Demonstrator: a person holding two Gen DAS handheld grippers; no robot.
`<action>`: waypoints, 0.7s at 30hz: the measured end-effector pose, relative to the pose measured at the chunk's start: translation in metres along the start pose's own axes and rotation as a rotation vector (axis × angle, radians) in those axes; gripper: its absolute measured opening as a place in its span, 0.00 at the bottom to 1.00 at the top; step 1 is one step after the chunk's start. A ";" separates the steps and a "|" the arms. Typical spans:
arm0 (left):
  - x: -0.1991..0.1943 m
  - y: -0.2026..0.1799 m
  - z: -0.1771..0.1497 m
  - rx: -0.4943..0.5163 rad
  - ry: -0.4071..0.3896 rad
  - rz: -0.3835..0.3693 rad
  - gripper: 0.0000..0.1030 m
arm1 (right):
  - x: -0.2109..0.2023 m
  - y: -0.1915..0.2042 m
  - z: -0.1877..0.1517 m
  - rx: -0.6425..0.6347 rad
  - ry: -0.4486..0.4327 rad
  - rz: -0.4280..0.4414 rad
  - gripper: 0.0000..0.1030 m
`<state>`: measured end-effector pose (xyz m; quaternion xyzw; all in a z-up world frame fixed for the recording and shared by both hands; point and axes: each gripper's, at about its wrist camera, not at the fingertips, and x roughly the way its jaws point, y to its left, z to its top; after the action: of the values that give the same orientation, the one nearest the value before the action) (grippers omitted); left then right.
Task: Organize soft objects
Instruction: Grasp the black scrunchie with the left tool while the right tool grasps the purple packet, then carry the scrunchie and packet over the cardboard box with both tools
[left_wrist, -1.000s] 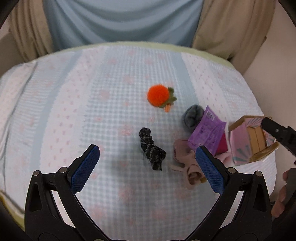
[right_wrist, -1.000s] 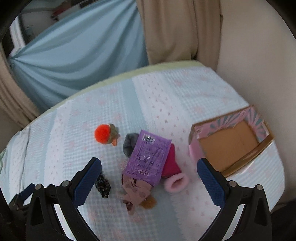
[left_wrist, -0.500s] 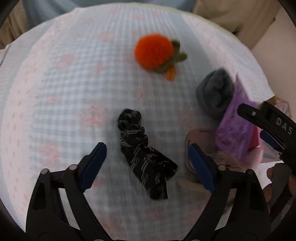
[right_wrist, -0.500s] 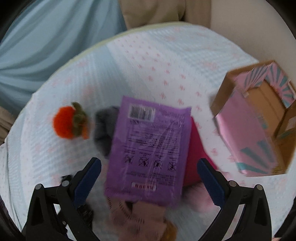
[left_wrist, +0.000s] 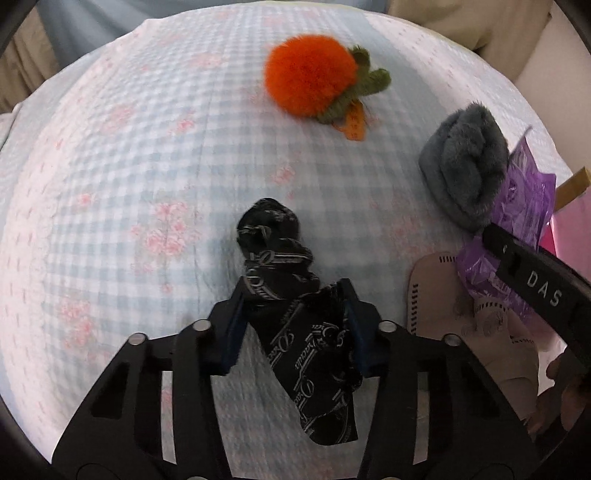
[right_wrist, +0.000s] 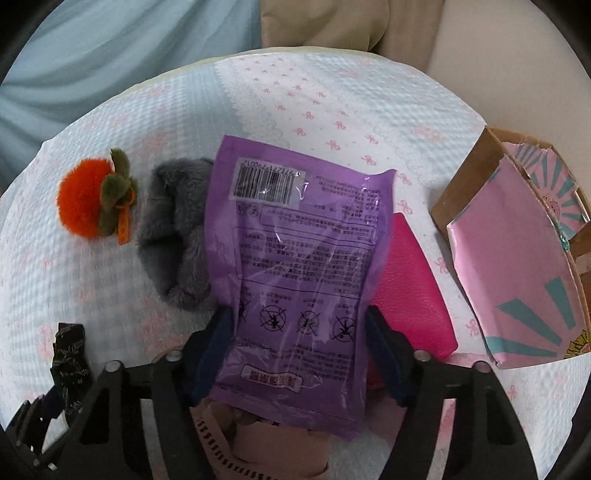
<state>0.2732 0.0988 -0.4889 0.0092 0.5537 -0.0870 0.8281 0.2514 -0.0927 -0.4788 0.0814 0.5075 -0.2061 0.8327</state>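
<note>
1. Spreading across both views is a quilted bedspread (left_wrist: 147, 166) in pale blue checks and pink flowers, with blue and beige curtains hanging at the far edge.
2. Both grippers, wide apart and hovering a second ago, are now sitting low over the near pile with their fingers drawn in.
3. Closing on the black patterned scrunchie (left_wrist: 295, 314), the left gripper (left_wrist: 293, 325) is touching the fabric with both blue pads.
4. Squeezing the purple plastic packet (right_wrist: 306, 266) from both sides, the right gripper (right_wrist: 301, 347) is holding it just above the magenta pouch (right_wrist: 413, 295).
5. Lying untouched are the orange plush pompom (left_wrist: 310, 79) at the far side, the grey furry scrunchie (left_wrist: 465, 173) just left of the packet, and a beige sock (left_wrist: 439, 306) under it.
6. Waiting open at the right is the pink cardboard box (right_wrist: 517, 266), probably the destination.
7. Judging from these two grasps, sorting is only beginning: nothing visible is lying in the box yet.
</note>
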 end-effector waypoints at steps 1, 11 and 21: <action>0.000 0.001 0.000 -0.002 -0.001 -0.001 0.36 | -0.001 0.000 -0.002 -0.006 -0.001 -0.003 0.61; -0.010 0.008 0.002 -0.037 -0.020 -0.011 0.30 | -0.009 0.006 -0.002 -0.071 -0.037 0.057 0.33; -0.044 0.004 0.003 -0.026 -0.078 -0.033 0.29 | -0.033 -0.017 0.000 0.004 -0.083 0.158 0.29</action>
<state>0.2605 0.1087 -0.4479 -0.0141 0.5222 -0.0939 0.8475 0.2309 -0.0997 -0.4479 0.1142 0.4639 -0.1443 0.8666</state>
